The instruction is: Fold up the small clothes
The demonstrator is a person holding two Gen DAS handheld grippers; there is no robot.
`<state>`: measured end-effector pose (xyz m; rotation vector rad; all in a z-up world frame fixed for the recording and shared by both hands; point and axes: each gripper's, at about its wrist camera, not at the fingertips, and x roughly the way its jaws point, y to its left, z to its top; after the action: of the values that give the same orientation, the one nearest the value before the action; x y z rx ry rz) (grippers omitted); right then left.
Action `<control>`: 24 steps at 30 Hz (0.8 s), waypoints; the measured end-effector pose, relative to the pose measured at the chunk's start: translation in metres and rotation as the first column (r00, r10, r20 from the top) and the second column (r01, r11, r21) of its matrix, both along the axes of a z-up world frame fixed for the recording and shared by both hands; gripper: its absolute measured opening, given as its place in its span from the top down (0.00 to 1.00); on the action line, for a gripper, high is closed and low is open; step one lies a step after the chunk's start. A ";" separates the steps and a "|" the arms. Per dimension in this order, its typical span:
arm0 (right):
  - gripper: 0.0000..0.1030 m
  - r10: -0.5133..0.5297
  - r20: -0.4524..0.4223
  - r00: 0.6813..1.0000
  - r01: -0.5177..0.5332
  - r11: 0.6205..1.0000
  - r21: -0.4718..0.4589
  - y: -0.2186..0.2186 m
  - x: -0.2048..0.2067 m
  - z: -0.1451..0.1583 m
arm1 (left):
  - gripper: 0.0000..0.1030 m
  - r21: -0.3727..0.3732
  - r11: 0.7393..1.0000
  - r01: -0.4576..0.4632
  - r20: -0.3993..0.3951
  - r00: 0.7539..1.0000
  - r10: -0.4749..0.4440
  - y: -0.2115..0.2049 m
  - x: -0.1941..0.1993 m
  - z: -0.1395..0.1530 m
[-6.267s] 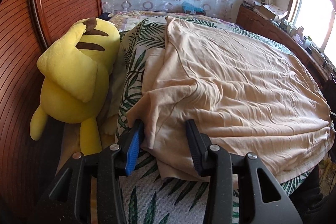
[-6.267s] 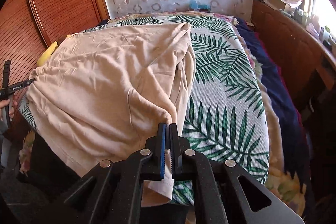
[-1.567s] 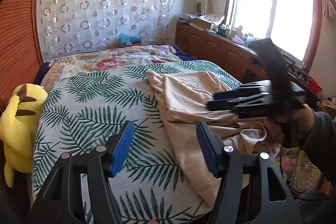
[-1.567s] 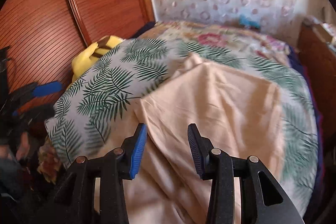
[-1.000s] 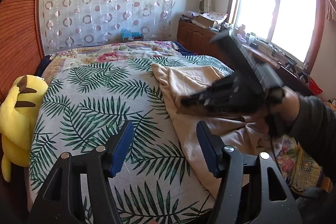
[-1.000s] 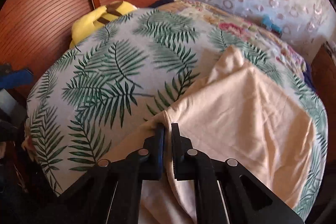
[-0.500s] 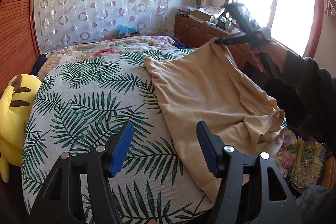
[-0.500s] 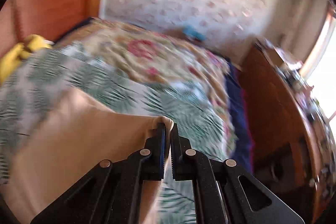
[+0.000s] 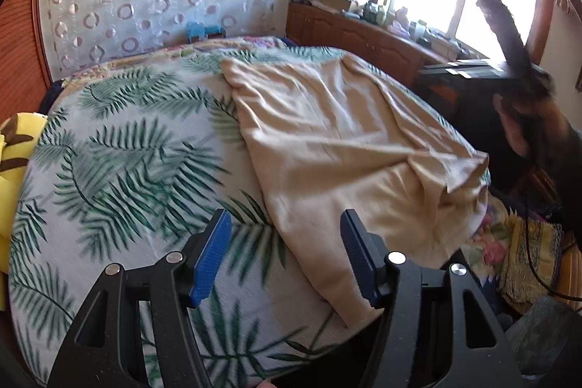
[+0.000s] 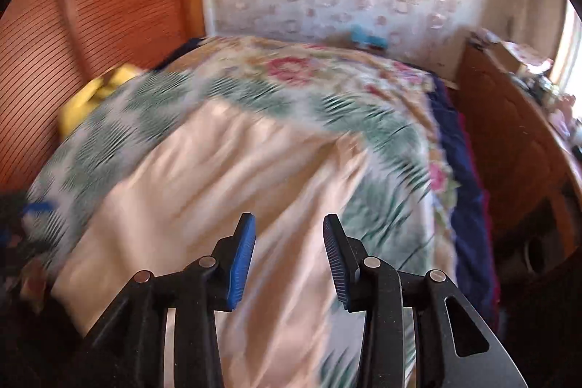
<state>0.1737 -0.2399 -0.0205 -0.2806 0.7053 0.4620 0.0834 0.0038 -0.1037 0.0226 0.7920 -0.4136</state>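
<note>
A beige cotton garment (image 9: pixel 338 148) lies spread over the right half of the bed's palm-leaf printed cover (image 9: pixel 120 162), its near corner rumpled at the bed's edge. The left gripper (image 9: pixel 285 257) hangs above the near hem, jaws spread and empty. The right gripper (image 10: pixel 289 251) is opening over the cloth, nothing between its blue pads (image 10: pixel 242 257). A yellow plush toy (image 9: pixel 11 148) sits at the left.
</note>
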 end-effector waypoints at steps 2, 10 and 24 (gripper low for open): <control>0.61 0.001 -0.026 1.000 0.000 1.000 0.014 -0.006 -0.028 -0.015 | 0.39 0.001 1.000 0.006 -0.009 1.000 -0.006 -0.004 -0.002 -0.003; 0.61 -0.076 -0.145 0.987 0.084 0.995 0.050 -0.035 -0.065 -0.049 | 0.39 0.002 1.000 0.010 -0.034 0.999 -0.009 -0.012 -0.008 -0.010; 0.98 -0.093 -0.133 0.987 0.113 0.982 0.150 -0.089 -0.116 -0.043 | 0.39 -0.019 1.000 0.022 -0.076 0.997 -0.024 -0.018 -0.010 -0.020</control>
<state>0.0574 -0.3285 -0.0634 -0.0665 0.7981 0.4366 0.0737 -0.0139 -0.1236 -0.0014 0.8634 -0.4456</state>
